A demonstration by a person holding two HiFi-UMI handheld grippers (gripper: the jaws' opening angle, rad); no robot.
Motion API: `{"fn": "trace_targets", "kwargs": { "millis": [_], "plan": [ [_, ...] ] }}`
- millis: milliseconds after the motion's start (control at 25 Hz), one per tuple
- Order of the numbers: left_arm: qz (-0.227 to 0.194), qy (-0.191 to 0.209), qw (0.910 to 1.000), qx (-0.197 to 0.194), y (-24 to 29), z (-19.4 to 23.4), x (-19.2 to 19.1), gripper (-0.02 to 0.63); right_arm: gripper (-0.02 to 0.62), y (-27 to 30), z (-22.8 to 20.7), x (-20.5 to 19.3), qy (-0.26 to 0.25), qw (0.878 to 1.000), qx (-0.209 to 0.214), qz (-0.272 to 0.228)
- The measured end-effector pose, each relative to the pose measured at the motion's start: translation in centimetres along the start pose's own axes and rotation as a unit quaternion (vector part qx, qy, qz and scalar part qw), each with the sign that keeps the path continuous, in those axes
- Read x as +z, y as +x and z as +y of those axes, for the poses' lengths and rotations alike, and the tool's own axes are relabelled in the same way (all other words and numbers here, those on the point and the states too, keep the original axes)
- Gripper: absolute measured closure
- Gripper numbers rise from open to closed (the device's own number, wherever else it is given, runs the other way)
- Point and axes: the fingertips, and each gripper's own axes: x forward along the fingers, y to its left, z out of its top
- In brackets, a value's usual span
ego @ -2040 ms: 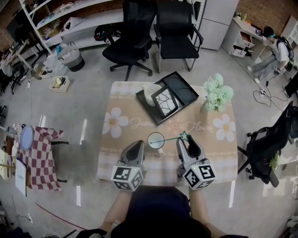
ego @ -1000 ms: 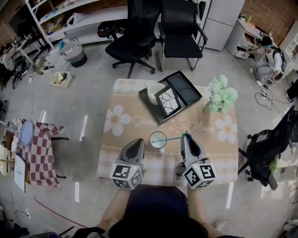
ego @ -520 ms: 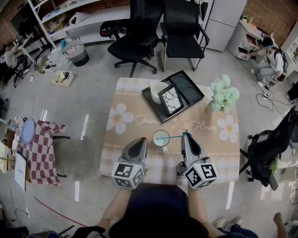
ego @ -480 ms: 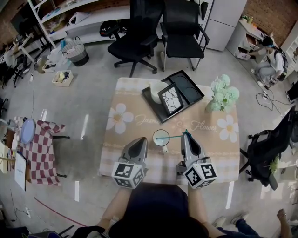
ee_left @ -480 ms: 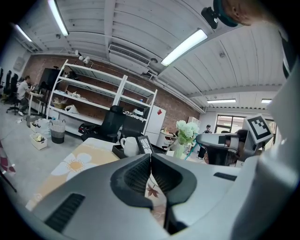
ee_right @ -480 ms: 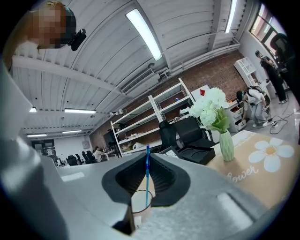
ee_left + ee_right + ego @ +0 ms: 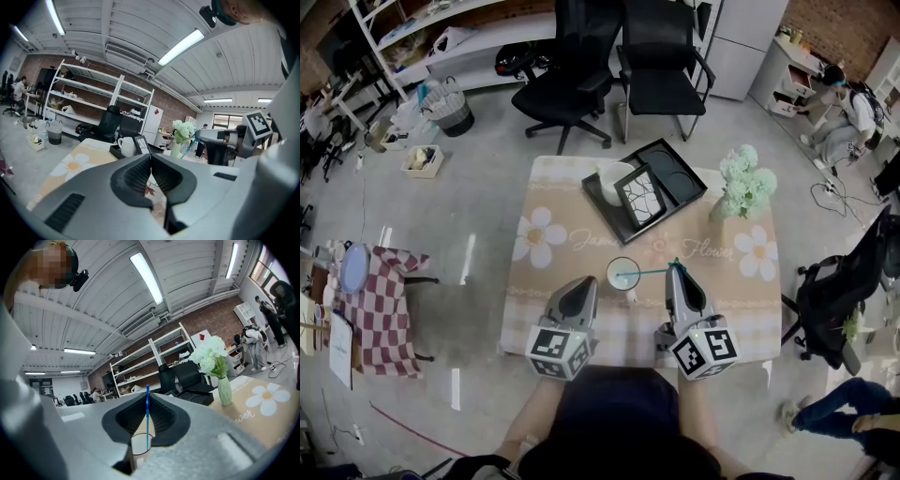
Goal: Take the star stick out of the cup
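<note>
A white cup (image 7: 623, 273) stands near the front of the flower-print table (image 7: 567, 248). A thin teal star stick (image 7: 649, 274) leans out of it toward the right. My right gripper (image 7: 676, 270) has just been closing and is now shut on the stick's upper end. In the right gripper view the blue stick (image 7: 147, 420) runs upright between the pads, with the cup (image 7: 139, 446) just below them. My left gripper (image 7: 584, 284) hovers left of the cup, apart from it. Its jaws (image 7: 151, 165) are shut with nothing between them.
A black tray (image 7: 645, 192) with a white mug (image 7: 609, 181) and a patterned frame lies at the table's back. A vase of pale green flowers (image 7: 743, 186) stands back right. Two black office chairs (image 7: 656, 70) are behind the table. A person's legs (image 7: 839, 417) show at lower right.
The right gripper has moved forward onto the star end of the stick, and its jaws now cover it. The left gripper stays put. A person has walked in at lower right.
</note>
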Motion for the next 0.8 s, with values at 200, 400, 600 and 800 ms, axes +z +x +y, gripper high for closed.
{"fn": "trace_targets", "kwargs": {
  "millis": [200, 400, 600, 800],
  "plan": [
    [-0.002, 0.007, 0.9999, -0.01, -0.1, -0.4, 0.2, 0.595, 0.578, -0.5, 0.7, 1.0, -0.009, 1.0, 0.005, -0.013],
    [-0.007, 0.01, 0.9998, -0.014, -0.1, -0.5, 0.9, 0.595, 0.578, -1.3, 1.0, 2.2, -0.014, 1.0, 0.005, -0.027],
    [-0.014, 0.015, 0.9996, -0.019, -0.3, -0.6, 1.6, 0.595, 0.578, -1.9, 1.6, 3.3, -0.016, 0.999, 0.005, -0.044],
    [-0.022, 0.021, 0.9992, -0.026, -0.6, -1.0, 2.4, 0.595, 0.578, -3.0, 2.2, 4.6, -0.018, 0.997, 0.007, -0.07]
  ]
}}
